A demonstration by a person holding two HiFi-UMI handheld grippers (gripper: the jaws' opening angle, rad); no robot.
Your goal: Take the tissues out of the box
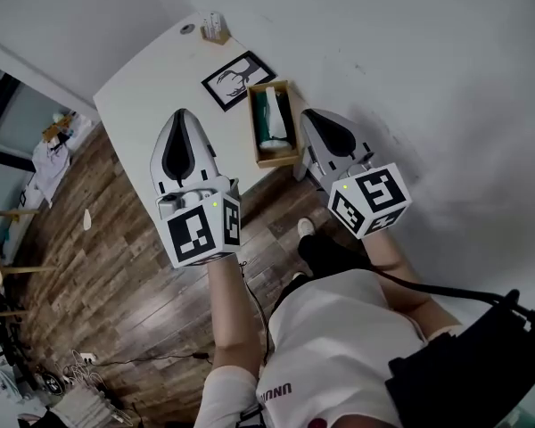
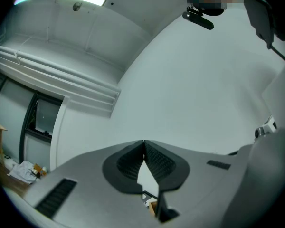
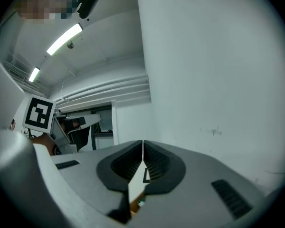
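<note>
Tissues (image 1: 273,121) lie in the open wooden box (image 1: 277,160) on the white table (image 1: 152,87), just beside a framed picture (image 1: 237,79). The left gripper (image 1: 180,116) hangs over the table's near edge and the right gripper (image 1: 310,116) beside the box. Both have their jaws pressed together, nothing between them.

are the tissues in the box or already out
In. The white and green tissues lie inside the open-topped wooden box on the white table.
</note>
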